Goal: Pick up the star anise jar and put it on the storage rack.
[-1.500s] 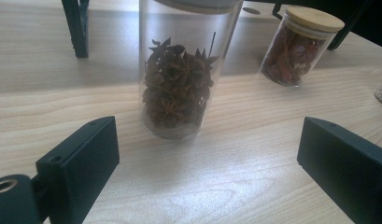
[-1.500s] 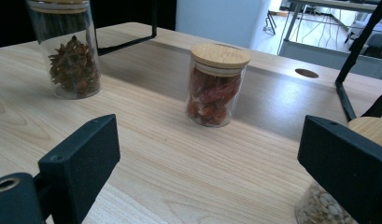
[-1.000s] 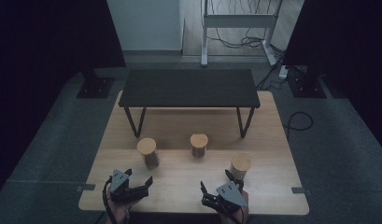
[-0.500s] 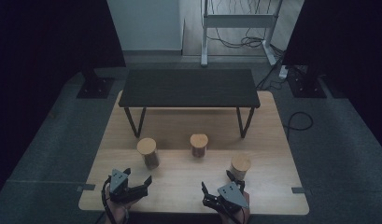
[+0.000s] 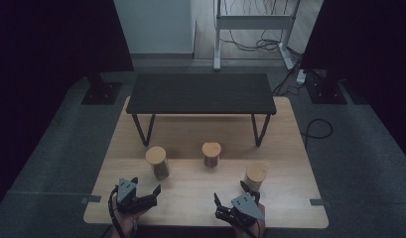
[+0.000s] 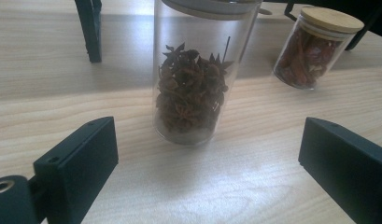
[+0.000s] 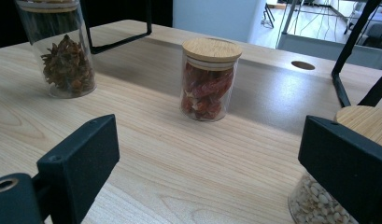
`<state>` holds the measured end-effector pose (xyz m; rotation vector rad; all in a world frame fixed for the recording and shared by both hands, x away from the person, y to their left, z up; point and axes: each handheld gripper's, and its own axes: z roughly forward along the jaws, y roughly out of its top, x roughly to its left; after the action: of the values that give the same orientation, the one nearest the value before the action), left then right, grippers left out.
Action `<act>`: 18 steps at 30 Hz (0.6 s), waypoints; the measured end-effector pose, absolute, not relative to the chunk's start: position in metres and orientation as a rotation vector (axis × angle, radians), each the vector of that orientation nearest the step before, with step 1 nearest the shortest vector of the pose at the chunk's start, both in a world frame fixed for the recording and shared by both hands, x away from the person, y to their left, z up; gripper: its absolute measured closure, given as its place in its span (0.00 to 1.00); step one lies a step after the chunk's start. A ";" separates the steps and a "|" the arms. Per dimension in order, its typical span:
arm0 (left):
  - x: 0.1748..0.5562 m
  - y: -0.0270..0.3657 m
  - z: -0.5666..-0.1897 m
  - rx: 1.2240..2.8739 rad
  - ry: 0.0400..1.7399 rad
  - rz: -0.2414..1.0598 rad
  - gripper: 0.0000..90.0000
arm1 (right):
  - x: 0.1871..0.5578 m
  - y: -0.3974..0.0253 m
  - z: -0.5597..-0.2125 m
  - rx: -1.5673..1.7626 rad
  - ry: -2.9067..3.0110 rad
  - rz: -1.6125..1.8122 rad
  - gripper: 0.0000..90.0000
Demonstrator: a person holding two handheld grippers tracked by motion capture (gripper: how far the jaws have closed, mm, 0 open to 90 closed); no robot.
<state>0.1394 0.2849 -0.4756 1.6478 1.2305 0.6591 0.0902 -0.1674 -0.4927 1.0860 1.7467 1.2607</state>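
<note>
Now both my tongs hang open at the bottom of the frame, barely moved from a second ago.

In the high view my left gripper [image 5: 145, 192] has only crept a touch nearer the tall star-anise jar [image 5: 157, 162] just above it, and my right gripper [image 5: 234, 194] sits low beside the bean jar [image 5: 255, 177]; by my reckoning that means the reach has scarcely begun and nothing is gripped yet. In the left gripper view the star-anise jar [image 6: 198, 74] stands upright in the centre between my spread jaws, about half full of dark pods. The chilli jar [image 7: 211, 79], mid-frame in the right gripper view, holds red pieces under a bamboo lid, and pale beans show in the lower right.
</note>
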 end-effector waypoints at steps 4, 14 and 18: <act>0.142 0.282 -0.476 1.648 1.226 0.668 0.05 | 0.091 -0.168 -0.493 1.091 1.749 1.264 0.05; 0.151 0.278 -0.476 1.638 1.216 0.675 0.04 | 0.093 -0.169 -0.493 1.108 1.754 1.268 0.05; 0.153 0.276 -0.474 1.646 1.200 0.687 0.04 | 0.094 -0.169 -0.493 1.110 1.758 1.267 0.05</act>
<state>0.1530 0.2755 -0.4744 1.6461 1.1998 0.6868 0.0937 -0.1685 -0.4931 1.1097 1.7579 1.2675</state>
